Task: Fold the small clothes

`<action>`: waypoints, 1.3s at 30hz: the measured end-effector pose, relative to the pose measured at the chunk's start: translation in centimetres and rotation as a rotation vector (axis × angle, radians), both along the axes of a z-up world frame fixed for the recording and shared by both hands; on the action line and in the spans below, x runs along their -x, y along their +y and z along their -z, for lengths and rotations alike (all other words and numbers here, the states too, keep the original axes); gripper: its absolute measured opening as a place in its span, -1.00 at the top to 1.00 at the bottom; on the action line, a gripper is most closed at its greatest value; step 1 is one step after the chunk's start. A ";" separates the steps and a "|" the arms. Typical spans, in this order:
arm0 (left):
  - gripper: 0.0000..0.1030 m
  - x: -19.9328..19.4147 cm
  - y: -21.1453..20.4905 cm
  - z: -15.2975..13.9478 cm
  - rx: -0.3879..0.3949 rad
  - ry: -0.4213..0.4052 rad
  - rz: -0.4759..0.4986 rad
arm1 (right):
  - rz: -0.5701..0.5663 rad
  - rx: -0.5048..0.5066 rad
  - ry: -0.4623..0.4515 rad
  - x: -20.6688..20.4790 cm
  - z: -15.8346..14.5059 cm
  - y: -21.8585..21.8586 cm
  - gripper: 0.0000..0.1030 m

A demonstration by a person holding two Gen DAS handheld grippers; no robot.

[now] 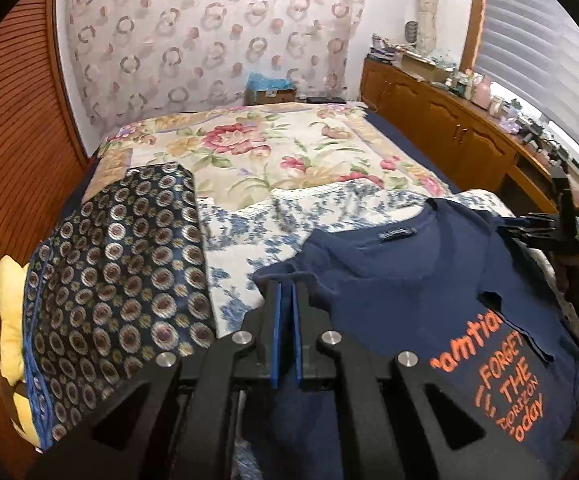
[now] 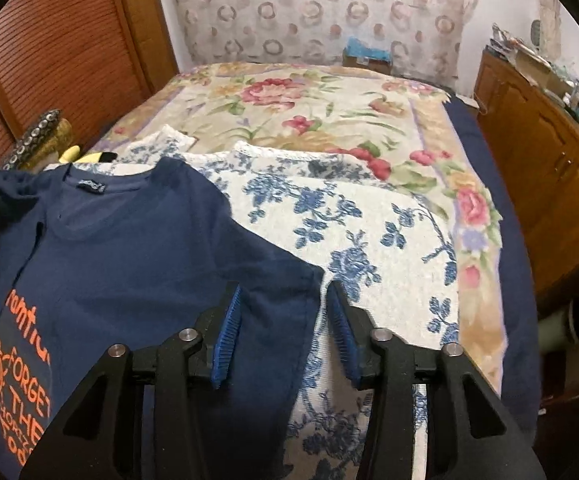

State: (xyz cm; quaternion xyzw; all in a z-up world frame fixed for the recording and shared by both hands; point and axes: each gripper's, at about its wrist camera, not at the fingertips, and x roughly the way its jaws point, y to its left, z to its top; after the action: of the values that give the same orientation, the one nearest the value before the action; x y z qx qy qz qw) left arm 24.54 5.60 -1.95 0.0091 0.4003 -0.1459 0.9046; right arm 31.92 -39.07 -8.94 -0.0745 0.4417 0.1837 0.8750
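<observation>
Orange lettering on the front of a navy T-shirt (image 1: pixel 409 280) reads, in part, "FORGET", "THE", "HORIZON" and "today", the lines cut off by folds of cloth. Above them runs a larger orange word, only partly legible. A sun-like orange sign stands left of "FORGET" in the right wrist view. The small neck label (image 2: pixel 90 187) is too blurred to read.

Shirt: the navy cotton T-shirt with orange lettering (image 2: pixel 137 240) lies on the blue-flowered white cloth (image 2: pixel 369 232).
Cloth: atop the rose-patterned bedspread (image 2: pixel 309 100).
Cabinet: the long wooden sideboard (image 2: pixel 549 168) stands right of the bed.
</observation>
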 end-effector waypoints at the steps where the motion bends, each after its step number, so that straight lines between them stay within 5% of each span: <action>1: 0.95 0.7 -0.3 -0.1 0.003 -0.009 0.012 | -0.005 0.004 -0.007 0.3 0.0 0.4 0.72; 2: 0.95 1.4 -0.6 -0.3 0.005 -0.021 0.014 | -0.026 0.005 -0.012 0.7 0.1 0.9 0.87; 5: 0.95 3.3 -0.7 -0.9 0.020 -0.041 0.023 | -0.052 -0.004 -0.074 2.7 -1.2 1.9 0.91; 12: 0.95 9.7 -0.6 -4.2 0.059 -0.137 0.045 | -0.074 -0.076 -0.285 9.9 -9.0 1.7 0.93; 18: 0.95 15.7 0.3 -6.1 0.086 -0.201 0.052 | -0.095 -0.092 -0.354 17.4 -12.4 0.8 0.94; 28: 0.95 24.7 0.9 -4.6 0.113 -0.189 0.058 | -0.059 -0.100 -0.325 28.9 -11.7 -2.2 0.94; 34: 0.95 29.0 1.2 -5.1 0.087 -0.193 0.037 | -0.059 -0.064 -0.282 32.9 -10.9 -3.2 0.94; 39: 0.95 30.6 2.0 -3.0 0.052 -0.112 0.010 | -0.044 -0.039 -0.202 34.3 -9.0 -4.7 0.93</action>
State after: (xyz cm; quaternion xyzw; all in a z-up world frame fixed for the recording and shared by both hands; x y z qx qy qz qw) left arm -6.09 7.64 1.04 -0.0043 0.3453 -0.1599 0.9248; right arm -2.35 -43.73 0.02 -0.0851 0.3457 0.2031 0.9121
